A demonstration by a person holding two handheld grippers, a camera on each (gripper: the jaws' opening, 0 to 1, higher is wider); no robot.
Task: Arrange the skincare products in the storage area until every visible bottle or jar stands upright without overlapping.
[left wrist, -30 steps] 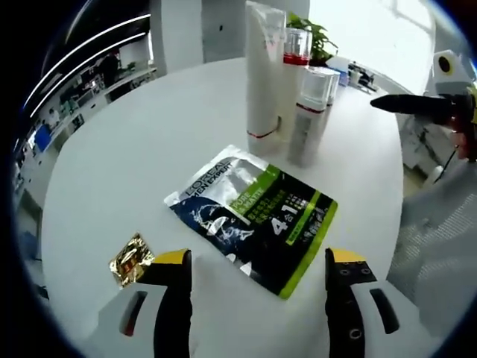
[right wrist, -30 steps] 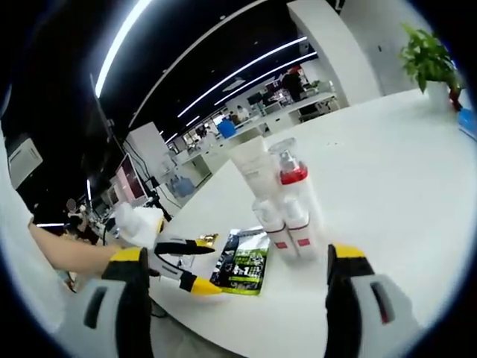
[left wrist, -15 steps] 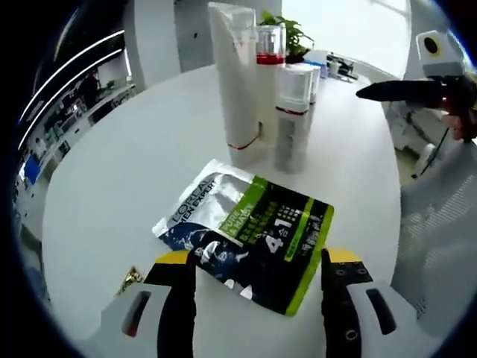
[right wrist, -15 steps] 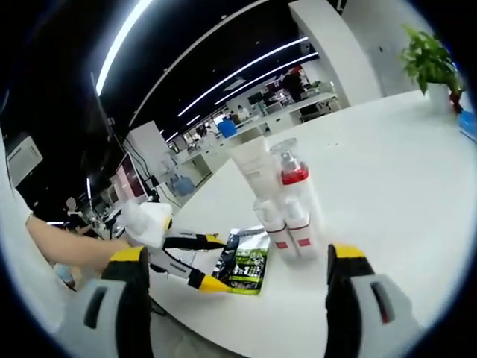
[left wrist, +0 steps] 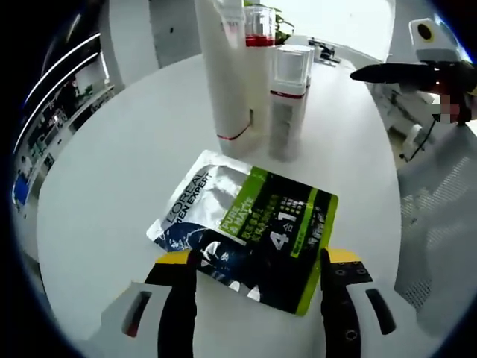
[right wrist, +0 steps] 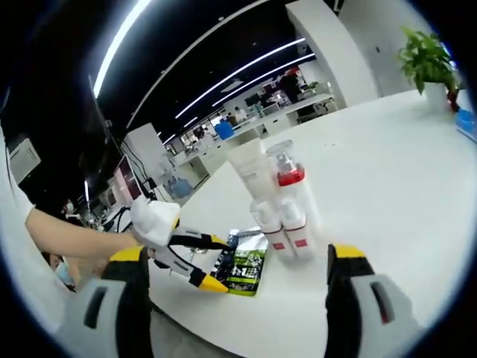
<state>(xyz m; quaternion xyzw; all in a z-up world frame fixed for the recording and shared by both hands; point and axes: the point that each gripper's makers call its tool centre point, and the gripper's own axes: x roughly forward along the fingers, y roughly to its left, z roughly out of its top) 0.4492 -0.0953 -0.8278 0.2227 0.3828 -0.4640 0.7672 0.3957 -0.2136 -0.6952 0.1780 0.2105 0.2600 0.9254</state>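
Straddling the flat L'Oréal sachet (left wrist: 246,227) near the bench (left wrist: 112,171) edge, the left gripper (left wrist: 253,280) has fingers apart; right gripper (right wrist: 238,280) likewise apart, empty. Pinch one corner, avoiding the upright bottles (left wrist: 287,97).

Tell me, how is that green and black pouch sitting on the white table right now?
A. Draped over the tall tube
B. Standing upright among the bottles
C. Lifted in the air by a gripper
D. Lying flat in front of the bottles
D: the pouch lies flat on the table, in front of the upright bottles, with the open left gripper reaching around its near edge.
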